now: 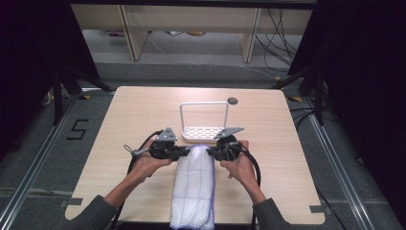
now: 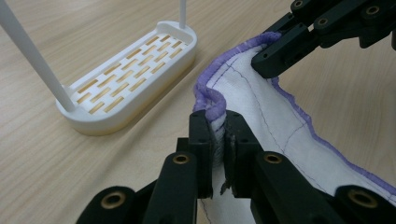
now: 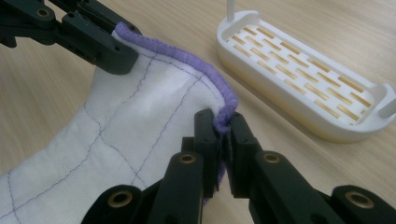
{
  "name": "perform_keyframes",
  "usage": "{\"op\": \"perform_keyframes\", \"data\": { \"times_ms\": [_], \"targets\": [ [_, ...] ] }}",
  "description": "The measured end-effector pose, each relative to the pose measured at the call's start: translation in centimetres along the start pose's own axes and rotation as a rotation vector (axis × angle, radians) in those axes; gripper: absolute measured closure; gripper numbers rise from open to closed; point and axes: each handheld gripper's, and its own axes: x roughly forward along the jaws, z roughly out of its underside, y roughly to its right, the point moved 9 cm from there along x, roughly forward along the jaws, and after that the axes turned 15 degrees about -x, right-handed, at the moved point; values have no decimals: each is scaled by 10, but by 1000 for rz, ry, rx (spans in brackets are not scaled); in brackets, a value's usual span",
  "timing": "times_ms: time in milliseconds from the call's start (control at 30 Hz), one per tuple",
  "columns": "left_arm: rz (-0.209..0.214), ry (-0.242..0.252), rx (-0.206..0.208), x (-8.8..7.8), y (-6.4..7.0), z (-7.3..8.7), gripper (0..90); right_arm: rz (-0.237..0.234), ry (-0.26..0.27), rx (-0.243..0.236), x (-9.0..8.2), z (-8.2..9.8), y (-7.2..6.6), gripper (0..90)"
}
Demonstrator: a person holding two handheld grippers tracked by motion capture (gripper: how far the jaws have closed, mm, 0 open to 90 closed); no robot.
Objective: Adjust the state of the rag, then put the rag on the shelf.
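While a light wooden table [image 1: 134, 120] stretches out beneath them, a person's two hands hold up the far end of a white cloth [image 1: 194, 187] between a pair of hand-held grippers. Quilted with thin dark stitch lines and edged in purple, the cloth hangs from the two grips and runs back from them toward the person, its near end draped over the table's front edge between the forearms. Just beyond both grippers, on the side away from the person, stands a white rack [image 1: 205, 132] with a slotted oval base and a thin upright wire frame; it rests on the table, apart from the cloth. The left gripper [image 1: 184, 153] is clamped tight on the cloth's left corner: in the left gripper view its two black jaws stand almost together with the purple hem [image 2: 210, 100] bunched and pinched between them, the rack lying ahead and to that gripper's left. The right gripper [image 1: 210, 153] is likewise closed hard on the opposite corner, its jaws squeezing a fold of hem in the right gripper view, with the rack ahead and to its right. Between the two grips the hem sags in a short curve. Black cables [image 1: 139, 143] trail from each gripper back past the wrists.
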Motion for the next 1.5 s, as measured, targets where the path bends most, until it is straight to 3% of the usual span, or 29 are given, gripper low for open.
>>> {"op": "perform_keyframes", "data": {
  "times_ms": [167, 233, 333, 533, 567, 800, 833, 967, 1033, 1133, 1167, 1300, 1333, 1400, 1433, 1500],
  "targets": [
    [-8, 25, 1, -6, 1, -2, 824, -5, 9, -12, -5, -6, -5, 852],
    [-5, 25, -3, -8, 2, -3, 824, 16, 23, -13, -4, -7, -4, 852],
    [5, 31, 0, -11, 3, -6, 824, -4, 32, -15, -9, -10, -4, 852],
    [12, 51, -3, -18, 4, -12, 826, 7, 60, -15, -14, -15, -4, 853],
    [9, 58, -5, -19, 5, -13, 826, -11, 56, -19, -16, -16, -6, 853],
    [34, 86, 16, -33, 18, -22, 827, -2, 88, -38, -36, -28, -15, 854],
    [38, 90, 17, -39, 22, -25, 826, 2, 98, -58, -38, -30, -14, 854],
    [51, 112, 27, -44, 30, -30, 826, -2, 128, -31, -52, -35, -18, 855],
    [59, 121, 34, -51, 36, -37, 826, 7, 134, -25, -61, -37, -20, 855],
    [64, 124, 43, -58, 40, -46, 826, 14, 152, -59, -70, -42, -18, 856],
    [64, 124, 43, -58, 40, -46, 827, 9, 149, -38, -73, -43, -19, 856],
    [77, 138, 52, -71, 49, -62, 827, 16, 177, -45, -84, -52, -17, 856],
    [79, 150, 55, -79, 55, -71, 827, 15, 209, -66, -93, -61, -17, 856],
    [99, 167, 62, -86, 63, -81, 828, 35, 208, -61, -104, -68, -16, 856],
    [94, 172, 72, -90, 66, -86, 828, 46, 226, -91, -108, -73, -14, 856],
    [92, 177, 81, -93, 68, -91, 828, 45, 229, -71, -113, -76, -14, 856]
  ]
}}
